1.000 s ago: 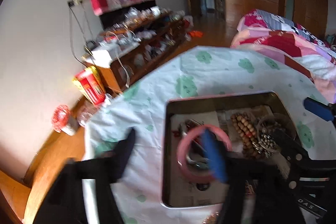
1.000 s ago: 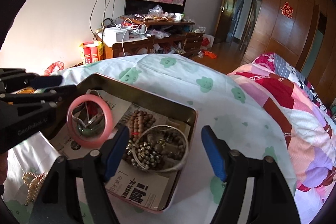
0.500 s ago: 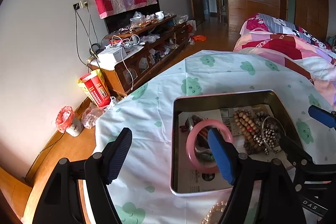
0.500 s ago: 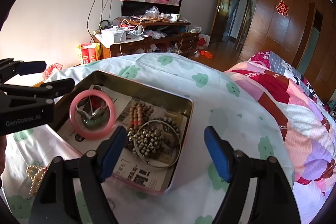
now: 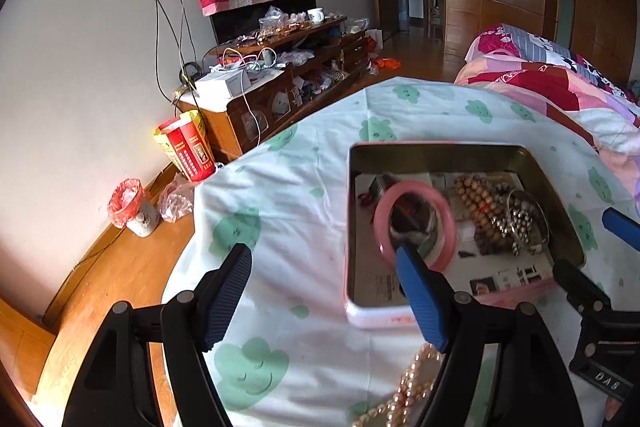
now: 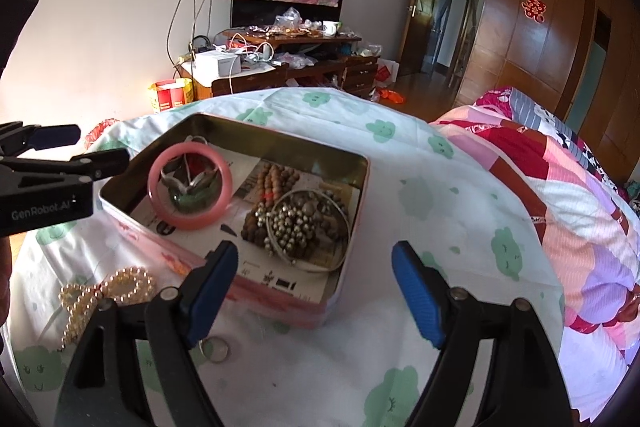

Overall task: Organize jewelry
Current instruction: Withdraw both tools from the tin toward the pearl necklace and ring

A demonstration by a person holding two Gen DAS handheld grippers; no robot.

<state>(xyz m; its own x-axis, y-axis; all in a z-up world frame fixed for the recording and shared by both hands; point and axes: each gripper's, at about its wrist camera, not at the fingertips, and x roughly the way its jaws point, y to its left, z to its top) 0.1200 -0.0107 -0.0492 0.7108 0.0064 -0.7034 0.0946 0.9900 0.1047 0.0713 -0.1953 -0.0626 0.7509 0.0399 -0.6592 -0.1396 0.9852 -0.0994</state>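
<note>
Left tongs (image 5: 324, 275) level above the near left of the desk (image 5: 304, 195), fingers spread wide, holding nothing; right fingertip overlaps the pink bangle (image 5: 414, 223) in view, contact cannot be told. Right tongs (image 6: 314, 269) likewise wide open and empty, hovering at the near edge of the tin (image 6: 352, 163).

Legible writing: "GenRobot.AI" on the left tool body; newsprint lining the tin too small to read.

Pink bangle lies in the tin's left half, wooden beads (image 6: 276, 179) and bell bracelet (image 6: 308, 227) to its right. Pearl strand (image 6: 104, 291) and a small ring (image 6: 215, 349) lie on the cloth, near side.

Against one second ago: both tongs have drawn back from the tin; the bangle is out of the left tongs.
</note>
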